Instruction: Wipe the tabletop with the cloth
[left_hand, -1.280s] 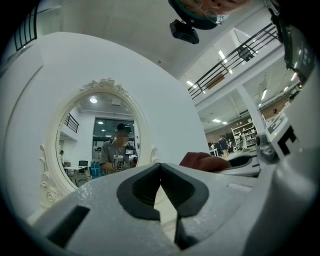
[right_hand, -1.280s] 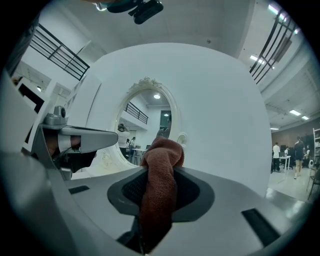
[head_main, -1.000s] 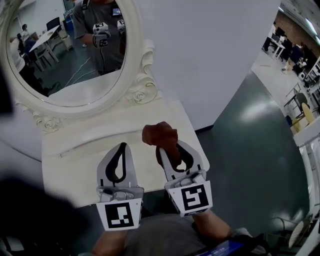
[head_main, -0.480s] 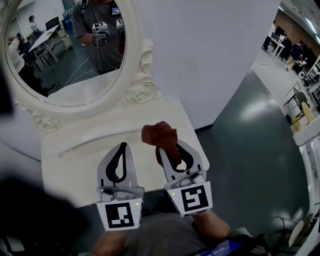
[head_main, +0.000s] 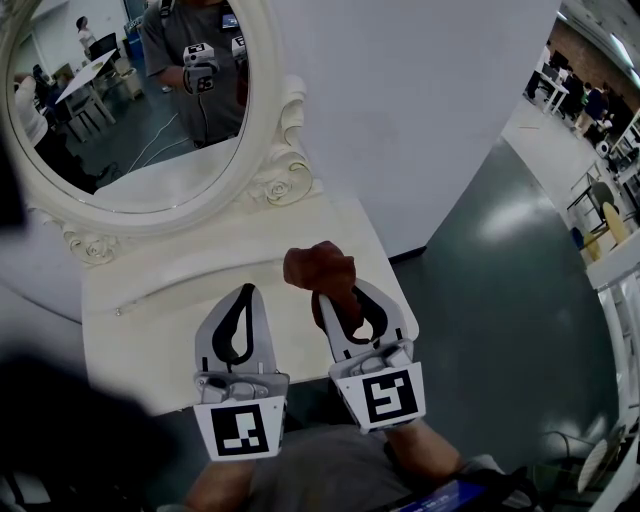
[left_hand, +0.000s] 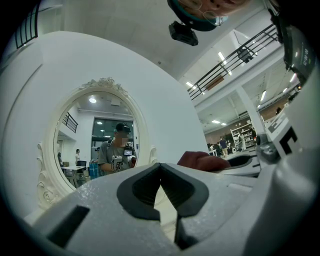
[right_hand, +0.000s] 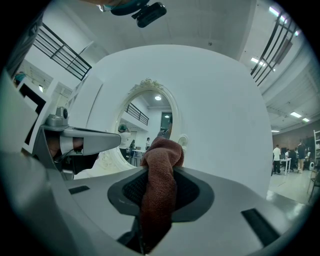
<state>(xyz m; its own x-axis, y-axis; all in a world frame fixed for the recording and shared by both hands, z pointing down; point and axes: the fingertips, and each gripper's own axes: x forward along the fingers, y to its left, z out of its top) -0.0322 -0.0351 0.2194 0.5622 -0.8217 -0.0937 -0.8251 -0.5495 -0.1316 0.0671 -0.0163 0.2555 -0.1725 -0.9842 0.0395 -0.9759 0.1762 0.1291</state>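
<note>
A brown cloth (head_main: 322, 273) is bunched between the jaws of my right gripper (head_main: 345, 290), which is shut on it above the right part of the white tabletop (head_main: 180, 290). In the right gripper view the cloth (right_hand: 159, 185) hangs down through the shut jaws. My left gripper (head_main: 243, 292) hovers beside it to the left, shut with nothing in it. The left gripper view shows its tips (left_hand: 161, 165) meeting, with the cloth (left_hand: 202, 161) just to the right.
A white oval mirror (head_main: 140, 100) with a carved frame stands at the back of the table and reflects a person holding the grippers. A white curved wall (head_main: 420, 110) rises behind. Dark floor (head_main: 500, 300) lies right of the table's edge.
</note>
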